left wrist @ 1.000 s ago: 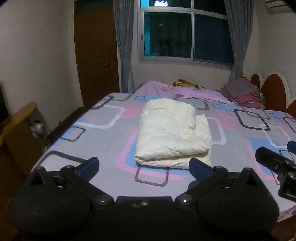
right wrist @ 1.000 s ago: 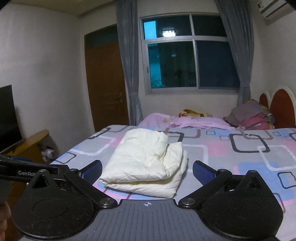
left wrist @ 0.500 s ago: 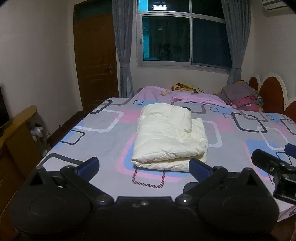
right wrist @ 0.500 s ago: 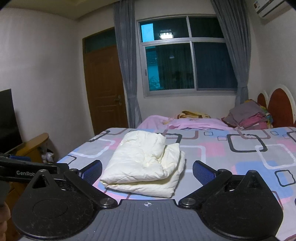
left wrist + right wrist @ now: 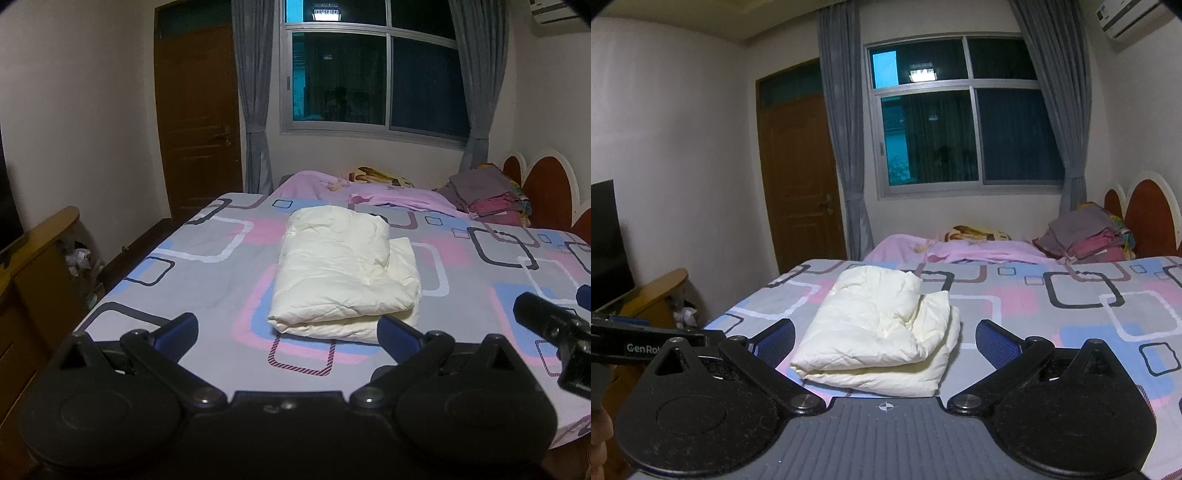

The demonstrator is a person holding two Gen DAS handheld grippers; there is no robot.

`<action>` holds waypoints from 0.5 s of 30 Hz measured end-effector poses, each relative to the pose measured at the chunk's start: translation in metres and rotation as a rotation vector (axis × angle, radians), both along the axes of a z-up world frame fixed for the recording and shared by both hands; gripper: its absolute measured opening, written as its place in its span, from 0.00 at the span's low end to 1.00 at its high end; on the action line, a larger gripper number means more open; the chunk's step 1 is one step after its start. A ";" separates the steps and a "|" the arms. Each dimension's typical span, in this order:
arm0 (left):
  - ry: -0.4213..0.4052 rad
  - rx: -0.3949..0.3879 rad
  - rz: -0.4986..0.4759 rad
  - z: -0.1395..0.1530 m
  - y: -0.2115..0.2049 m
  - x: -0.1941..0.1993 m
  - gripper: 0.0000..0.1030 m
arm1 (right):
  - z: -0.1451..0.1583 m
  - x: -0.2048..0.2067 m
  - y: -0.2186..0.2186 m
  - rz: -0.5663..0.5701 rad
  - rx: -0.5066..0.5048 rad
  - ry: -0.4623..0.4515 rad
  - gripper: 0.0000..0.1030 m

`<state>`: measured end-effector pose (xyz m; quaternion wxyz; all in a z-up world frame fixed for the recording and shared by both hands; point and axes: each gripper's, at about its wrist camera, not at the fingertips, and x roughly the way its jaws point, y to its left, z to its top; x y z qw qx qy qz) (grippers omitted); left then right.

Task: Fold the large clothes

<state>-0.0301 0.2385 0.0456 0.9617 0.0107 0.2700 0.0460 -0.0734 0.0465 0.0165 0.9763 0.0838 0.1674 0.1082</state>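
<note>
Folded cream garment [image 5: 343, 273] lies mid-bed [image 5: 207, 291], ahead of both grippers, long axis running away from them. Left gripper [image 5: 288, 328] and right gripper [image 5: 884, 338] both spread wide, empty, clear of the cloth. Neither looks clearly nearer; near edge faces both.

There is 1 folded cream quilt [image 5: 343, 273] on 1 bed [image 5: 207, 280]. 2 hand-held grippers: left hand-held gripper [image 5: 288, 332], right hand-held gripper [image 5: 885, 338]. 1 door [image 5: 197, 118], 1 window [image 5: 373, 74], 2 grey curtains, 1 clothes pile [image 5: 484, 199].
</note>
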 end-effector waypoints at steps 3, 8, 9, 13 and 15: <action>0.000 0.000 0.002 0.000 0.000 0.000 1.00 | 0.001 0.001 -0.001 0.000 0.006 0.000 1.00; 0.003 -0.001 0.002 -0.002 0.001 0.001 1.00 | 0.001 0.002 -0.001 0.001 0.007 0.003 1.00; 0.004 0.000 0.001 -0.002 0.001 0.001 1.00 | 0.001 0.002 -0.001 0.002 0.009 0.003 1.00; 0.008 -0.001 0.001 -0.003 0.002 0.001 1.00 | 0.001 0.002 -0.001 0.002 0.008 0.002 1.00; 0.009 -0.002 0.001 -0.003 0.002 0.000 1.00 | 0.001 0.003 -0.002 0.002 0.010 0.001 1.00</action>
